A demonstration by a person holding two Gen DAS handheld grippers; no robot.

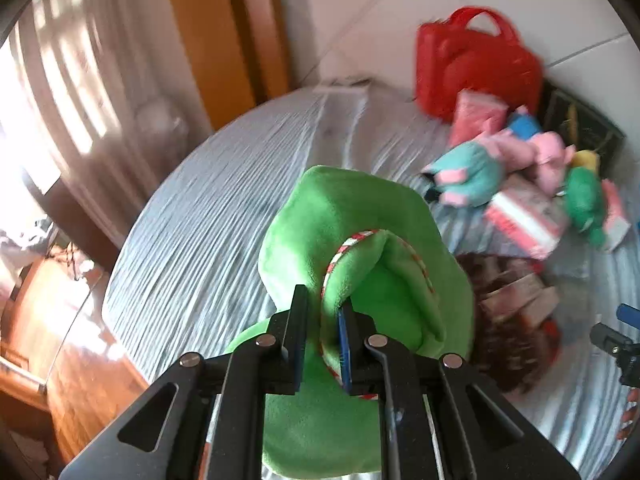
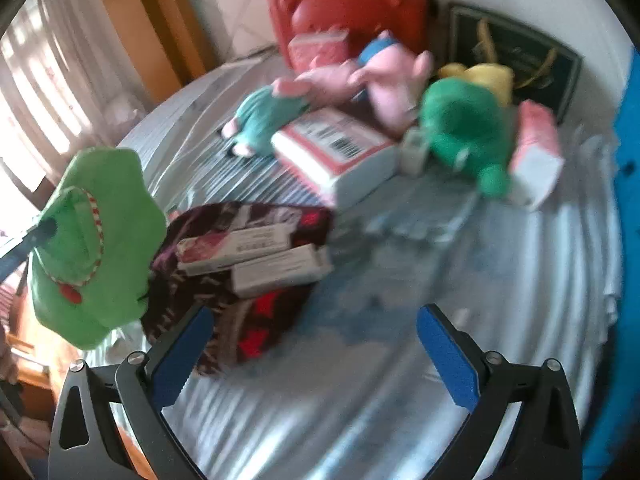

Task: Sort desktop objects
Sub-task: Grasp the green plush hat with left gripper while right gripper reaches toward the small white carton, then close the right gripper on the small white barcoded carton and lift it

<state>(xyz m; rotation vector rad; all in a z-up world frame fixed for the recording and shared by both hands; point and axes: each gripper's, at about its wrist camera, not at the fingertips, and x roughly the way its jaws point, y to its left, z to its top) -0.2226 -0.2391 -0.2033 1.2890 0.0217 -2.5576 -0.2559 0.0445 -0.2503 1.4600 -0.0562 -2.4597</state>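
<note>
2 units. Left hand-held gripper (image 1: 324, 320): pinching a fold of the green plush (image 1: 360, 240), held aloft over the counter (image 1: 208, 208); a thin grip, so it may slip out. Right hand-held gripper (image 2: 316, 344): spread, unloaded. At its 11 o'clock, 2 slim boxes (image 2: 256, 260) on a patterned pouch (image 2: 264, 320); the dangling plush may sweep them.

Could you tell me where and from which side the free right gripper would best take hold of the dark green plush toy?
Probably across the rounded body of the dark green plush toy, from above. It lies flat, with a box tight on its left and a pink-and-white pack on its right, so side approaches look crowded. The right gripper is open and holds nothing.
</note>
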